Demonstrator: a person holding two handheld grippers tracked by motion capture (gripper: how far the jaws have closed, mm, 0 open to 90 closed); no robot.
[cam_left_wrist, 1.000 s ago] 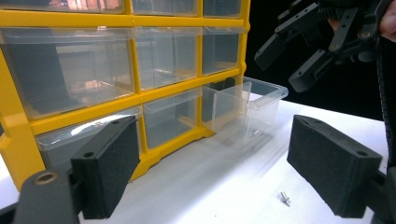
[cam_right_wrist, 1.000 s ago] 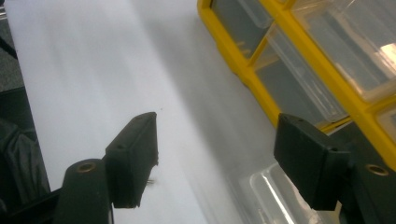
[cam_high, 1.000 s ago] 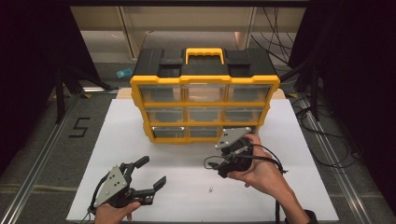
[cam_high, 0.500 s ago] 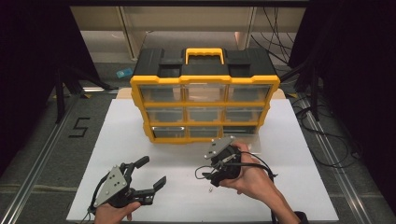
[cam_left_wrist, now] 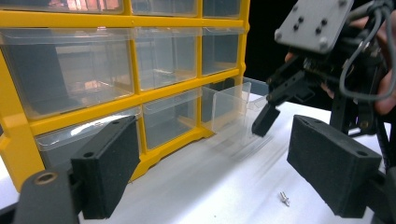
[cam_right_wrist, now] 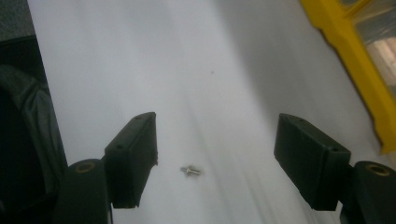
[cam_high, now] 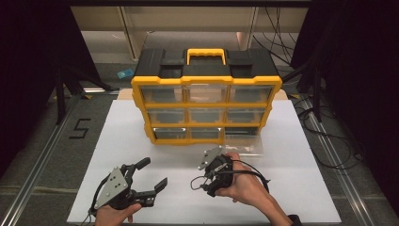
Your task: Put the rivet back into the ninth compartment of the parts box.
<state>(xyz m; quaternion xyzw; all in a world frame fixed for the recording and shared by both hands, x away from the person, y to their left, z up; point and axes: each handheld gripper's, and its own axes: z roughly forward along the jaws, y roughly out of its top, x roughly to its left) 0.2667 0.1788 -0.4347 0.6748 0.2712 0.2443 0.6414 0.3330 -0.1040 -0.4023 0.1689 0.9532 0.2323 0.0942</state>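
Right gripper (cam_right_wrist: 215, 154): your jaws stand wide apart, empty, pointing down at the bench (cam_right_wrist: 187, 70).
Screw (cam_right_wrist: 191, 171): lies on the bench between them, small and blurred; probably a screw.
Left gripper (cam_high: 148, 176): yours, apart, empty, resting low.
Organiser (cam_high: 207, 101): behind, drawer (cam_left_wrist: 231, 109) pulled out; contents hard to see.

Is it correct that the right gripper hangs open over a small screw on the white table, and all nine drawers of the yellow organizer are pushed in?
Not quite. The bottom right drawer of the yellow organizer is pulled out, as the left gripper view shows. The rest holds: the right gripper hangs open over the small screw on the white table.
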